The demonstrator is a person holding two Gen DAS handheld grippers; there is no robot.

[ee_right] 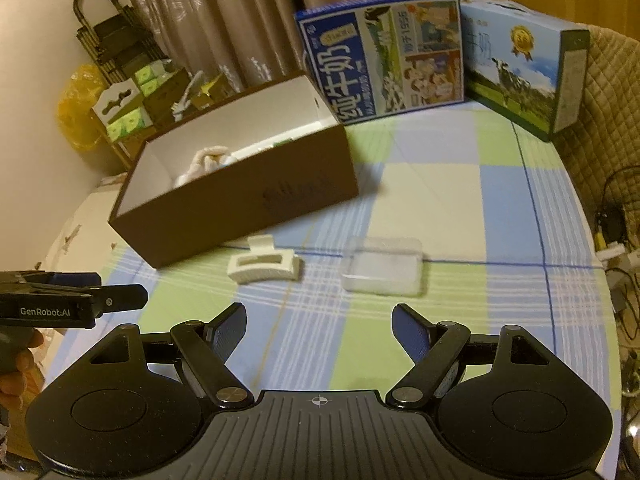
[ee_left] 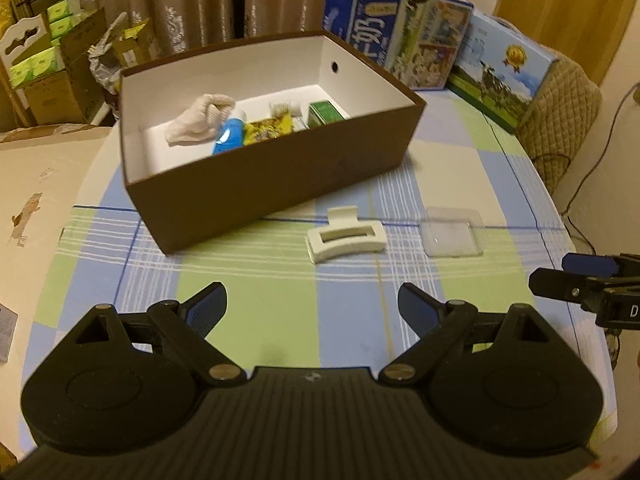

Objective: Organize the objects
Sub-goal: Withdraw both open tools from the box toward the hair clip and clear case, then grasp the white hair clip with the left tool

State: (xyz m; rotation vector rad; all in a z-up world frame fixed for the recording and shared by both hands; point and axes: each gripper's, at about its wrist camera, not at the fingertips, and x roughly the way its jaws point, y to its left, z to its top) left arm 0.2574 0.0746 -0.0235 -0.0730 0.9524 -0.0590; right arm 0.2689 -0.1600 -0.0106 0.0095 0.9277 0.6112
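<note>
A brown box [ee_left: 256, 184] [ee_right: 224, 216] with a white inside stands on the checked tablecloth. In it lie a white cloth [ee_left: 200, 120] [ee_right: 208, 158], a blue tube [ee_left: 230, 136], a yellow packet [ee_left: 268, 130] and a green packet [ee_left: 325, 114]. In front of the box lie a white hair claw [ee_left: 346, 240] [ee_right: 264, 266] and a clear plastic case [ee_left: 454, 232] [ee_right: 384, 266]. My left gripper [ee_left: 312, 304] hangs open short of the claw, empty. My right gripper [ee_right: 318, 322] is open and empty, between claw and case. Each gripper shows at the other view's edge.
Two milk cartons [ee_left: 396, 28] [ee_right: 524, 64] stand at the table's far edge. A quilted chair back [ee_left: 560, 112] is at the right. Cardboard boxes and tissue packs [ee_left: 44, 64] are stacked beyond the left side. Cables [ee_right: 616, 240] hang off the right. A hand [ee_right: 16, 364] holds the left gripper.
</note>
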